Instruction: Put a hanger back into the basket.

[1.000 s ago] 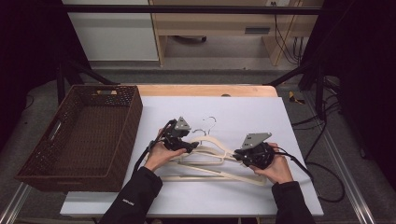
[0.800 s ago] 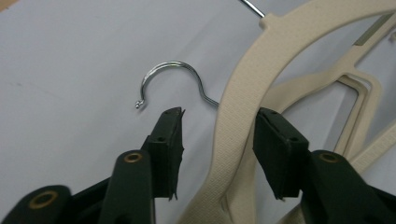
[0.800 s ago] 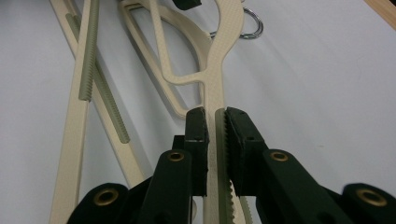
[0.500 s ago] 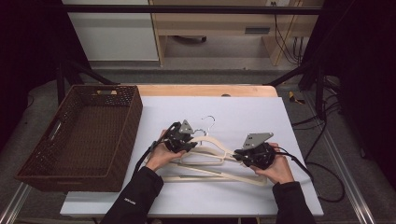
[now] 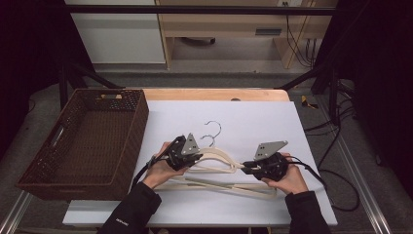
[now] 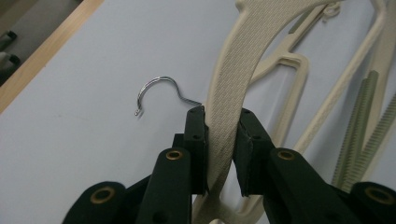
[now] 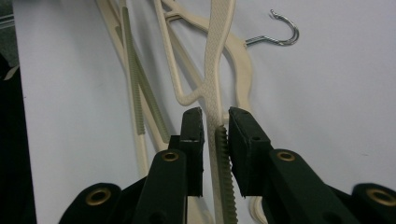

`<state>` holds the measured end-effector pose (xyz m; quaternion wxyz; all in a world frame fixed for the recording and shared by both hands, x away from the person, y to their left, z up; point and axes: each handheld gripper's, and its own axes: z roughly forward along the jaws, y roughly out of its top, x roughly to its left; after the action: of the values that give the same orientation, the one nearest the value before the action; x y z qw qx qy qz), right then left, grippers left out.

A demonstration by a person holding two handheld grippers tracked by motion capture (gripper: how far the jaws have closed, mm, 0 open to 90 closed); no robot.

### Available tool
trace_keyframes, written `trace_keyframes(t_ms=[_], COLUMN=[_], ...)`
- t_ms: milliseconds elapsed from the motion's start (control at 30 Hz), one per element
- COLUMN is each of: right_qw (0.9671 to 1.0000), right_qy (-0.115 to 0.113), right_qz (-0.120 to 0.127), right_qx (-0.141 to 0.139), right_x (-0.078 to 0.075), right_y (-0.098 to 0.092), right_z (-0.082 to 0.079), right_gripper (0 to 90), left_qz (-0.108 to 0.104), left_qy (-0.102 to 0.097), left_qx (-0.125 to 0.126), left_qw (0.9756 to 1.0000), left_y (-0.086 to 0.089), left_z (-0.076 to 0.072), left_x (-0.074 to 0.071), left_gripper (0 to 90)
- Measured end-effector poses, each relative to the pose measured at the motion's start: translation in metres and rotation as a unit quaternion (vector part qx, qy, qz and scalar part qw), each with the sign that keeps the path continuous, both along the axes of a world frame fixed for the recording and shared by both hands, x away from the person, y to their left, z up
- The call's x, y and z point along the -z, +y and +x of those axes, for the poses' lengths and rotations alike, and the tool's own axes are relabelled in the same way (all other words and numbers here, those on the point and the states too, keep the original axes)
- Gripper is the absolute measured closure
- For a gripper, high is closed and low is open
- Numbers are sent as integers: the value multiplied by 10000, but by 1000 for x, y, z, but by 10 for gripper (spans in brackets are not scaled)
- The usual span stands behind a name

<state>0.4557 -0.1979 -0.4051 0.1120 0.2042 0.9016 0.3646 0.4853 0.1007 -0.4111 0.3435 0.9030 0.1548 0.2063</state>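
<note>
We have the upper cream hanger (image 5: 221,161) lying on the white bench (image 5: 292,122) atop a second hanger (image 5: 219,187), just right of the brown wicker basket (image 5: 83,141). Our left gripper (image 6: 223,135) has just been closing and now clamps one textured shoulder of that hanger near its metal hook (image 6: 156,91); our right gripper (image 7: 215,126) pinches the other arm where the ribbed strip begins, its jaws having eased slightly. We judge the hanger light and stiff, thin plastic that could flex or twist if we pull unevenly. The woven texture and ribbing should give the pads bite, so holding both shoulders suits it; the tangled hooks may snag.
</note>
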Motion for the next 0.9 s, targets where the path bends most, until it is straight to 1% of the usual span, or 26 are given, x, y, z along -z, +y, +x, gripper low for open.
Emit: trace_keyframes(t_ms=[33, 67, 100, 133, 167, 200, 233, 267, 300, 367, 400, 433, 467, 567, 600, 633, 667, 700, 733, 767, 800, 833, 867, 900], right_qw=[10000, 10000, 9999, 9992, 9992, 9986, 9977, 9972, 9972, 9961, 9953, 9951, 9951, 9956, 9959, 9961, 9965, 9965, 9964, 9963, 9963, 9963, 9962, 9956], right_qy=[76, 76, 115, 171, 171, 179, 146, 94, 94, 11, 5, 70, 70, 220, 337, 417, 440, 440, 543, 588, 619, 619, 631, 725], right_qz=[57, 57, 98, 352, 352, 497, 667, 738, 738, 879, 968, 985, 985, 908, 841, 777, 714, 714, 646, 626, 596, 596, 598, 585], right_qx=[-20, -20, -39, -53, -53, -48, 9, 61, 61, 65, 56, 60, 60, 43, 78, 57, 17, 17, -13, 7, -28, -28, -16, -73], right_x=[0, 0, 0, -3, -3, -4, -8, -11, -11, -15, -18, -18, -18, -14, -10, -7, -5, -5, -1, -1, 0, 0, 1, 0], right_y=[0, 0, 1, 3, 3, 4, 7, 10, 10, 17, 25, 29, 29, 40, 45, 47, 48, 48, 50, 51, 52, 52, 52, 51], right_z=[-1, -1, -1, 0, 0, 0, 3, 4, 4, 6, 10, 12, 12, 18, 21, 24, 25, 25, 28, 29, 30, 30, 30, 31], right_gripper=[710, 710, 684, 638, 638, 605, 542, 521, 521, 490, 468, 468, 468, 497, 553, 576, 600, 600, 678, 712, 747, 747, 779, 787], left_qz=[-16, -17, 5, 18, 20, 3, 11, 10, 8, 7, 0, -5, -4, -21, -26, -33, -45, -45, -31, -31, -21, -21, 0, -63], left_qy=[-28, -59, -75, -73, -90, -102, -99, -126, -118, -99, -104, -108, -108, -93, -79, -65, -56, -56, -43, -43, 4, 4, 27, 90], left_qx=[5, 22, 38, 61, 72, 71, 70, 80, 73, 84, 84, 74, 70, 66, 64, 61, 69, 69, 68, 68, 80, 80, 104, 95], left_qw=[10000, 10000, 10000, 10000, 9999, 9999, 9999, 9999, 9999, 9999, 9999, 9999, 9999, 9999, 9999, 10000, 10000, 10000, 10000, 10000, 10000, 10000, 9999, 9999], left_y=[0, 0, 0, -1, 0, -1, -1, -1, 0, 0, 0, 0, 0, 0, 0, 0, 0, 0, -1, -1, -1, -1, 0, 0], left_z=[-3, -5, -6, -8, -8, -9, -10, -11, -12, -14, -15, -16, -17, -18, -18, -19, -19, -19, -19, -19, -20, -20, -19, -20], left_x=[0, 1, 1, 1, 0, 0, 0, 0, -1, -1, -1, -1, -1, 0, 0, 1, 2, 2, 3, 3, 3, 3, 3, 3], left_gripper=[767, 767, 769, 770, 770, 770, 771, 771, 771, 772, 772, 772, 772, 773, 773, 773, 773, 773, 773, 773, 772, 772, 772, 770])
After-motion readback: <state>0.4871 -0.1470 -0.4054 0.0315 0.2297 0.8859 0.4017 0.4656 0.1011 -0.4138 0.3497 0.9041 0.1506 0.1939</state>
